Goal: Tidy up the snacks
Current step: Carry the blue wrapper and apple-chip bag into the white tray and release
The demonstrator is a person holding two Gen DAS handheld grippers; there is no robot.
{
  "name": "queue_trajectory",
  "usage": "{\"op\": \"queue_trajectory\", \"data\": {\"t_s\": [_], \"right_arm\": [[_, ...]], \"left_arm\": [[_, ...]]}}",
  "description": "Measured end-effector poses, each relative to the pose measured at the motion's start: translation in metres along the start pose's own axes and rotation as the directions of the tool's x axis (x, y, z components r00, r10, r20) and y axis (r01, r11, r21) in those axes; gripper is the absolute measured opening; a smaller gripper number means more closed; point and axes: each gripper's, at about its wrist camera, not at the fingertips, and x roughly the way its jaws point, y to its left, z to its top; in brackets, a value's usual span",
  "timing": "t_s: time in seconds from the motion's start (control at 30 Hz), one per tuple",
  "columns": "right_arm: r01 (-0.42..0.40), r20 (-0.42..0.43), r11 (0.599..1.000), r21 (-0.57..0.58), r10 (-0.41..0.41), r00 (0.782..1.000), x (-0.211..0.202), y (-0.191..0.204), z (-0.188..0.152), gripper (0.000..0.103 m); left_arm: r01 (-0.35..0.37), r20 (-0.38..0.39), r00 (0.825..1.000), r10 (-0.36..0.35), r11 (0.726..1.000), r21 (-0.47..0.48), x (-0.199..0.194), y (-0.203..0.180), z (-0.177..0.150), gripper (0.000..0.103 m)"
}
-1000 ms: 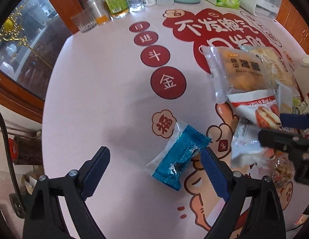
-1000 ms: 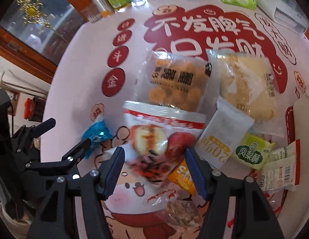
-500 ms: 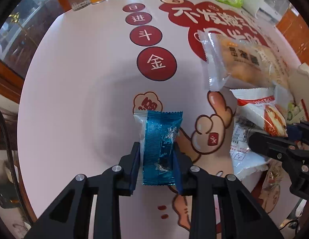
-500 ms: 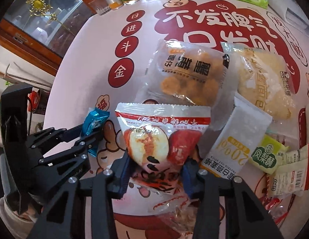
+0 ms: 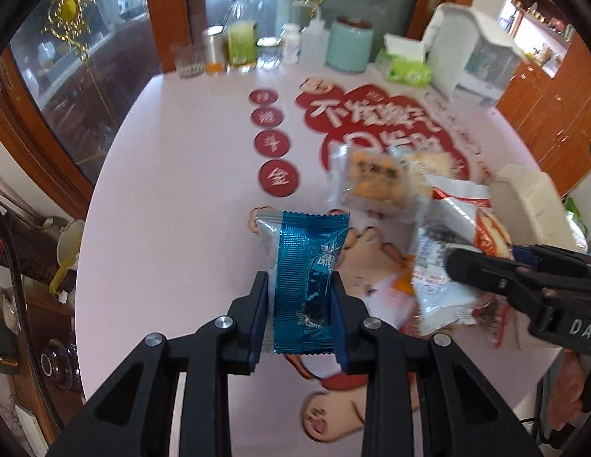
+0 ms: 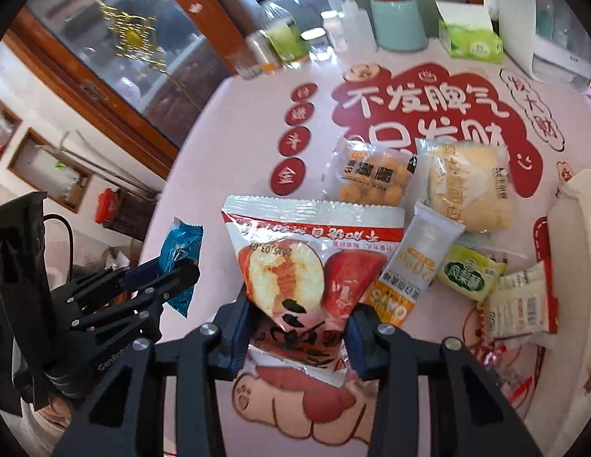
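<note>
My left gripper point(image 5: 300, 306) is shut on a blue foil snack packet point(image 5: 308, 274) and holds it above the pink table; gripper and packet point(image 6: 180, 245) also show at the left of the right wrist view. My right gripper point(image 6: 297, 333) is shut on a red-and-white snack bag point(image 6: 306, 262) with a fruit picture, lifted off the table. That bag point(image 5: 463, 209) and the right gripper's arm show at the right of the left wrist view. Several more snacks lie on the table: a bag of yellow balls point(image 6: 369, 177), a pale bread pack point(image 6: 466, 186), a white sachet point(image 6: 423, 245), a green packet point(image 6: 468, 272).
A cream container point(image 6: 577, 236) stands at the table's right edge. Along the far edge are bottles and jars point(image 5: 240, 43), a teal canister point(image 5: 348, 43), a green tissue box point(image 5: 407, 66) and a white appliance point(image 5: 472, 49). A glass cabinet is at the left.
Both grippers closed on their packets and lifted them off the table: the left on the blue packet, the right on the red-and-white bag. Both cameras have tilted up.
</note>
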Motion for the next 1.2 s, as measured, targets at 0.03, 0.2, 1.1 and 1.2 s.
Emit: {"op": "queue_trajectory", "data": {"t_s": [0.03, 0.2, 1.1, 1.2], "right_arm": [[-0.003, 0.019, 1.000, -0.014, 0.003, 1.000, -0.011, 0.003, -0.005, 0.041], [0.016, 0.093, 0.997, -0.073, -0.009, 0.996, -0.050, 0.010, -0.029, 0.042], [0.264, 0.286, 0.958, 0.116, -0.286, 0.915, -0.241, -0.212, -0.101, 0.043], [0.293, 0.285, 0.949, 0.114, -0.314, 0.906, -0.243, -0.236, -0.086, 0.043]], "left_arm": [[0.009, 0.007, 1.000, -0.009, 1.000, 0.001, -0.008, -0.005, -0.002, 0.027], [0.038, 0.059, 0.997, -0.041, 0.998, 0.047, -0.043, -0.040, -0.007, 0.027], [0.107, 0.120, 0.982, -0.147, 0.951, 0.290, -0.080, -0.366, 0.009, 0.028], [0.092, 0.107, 0.986, -0.127, 0.954, 0.284, -0.071, -0.386, 0.009, 0.028]]}}
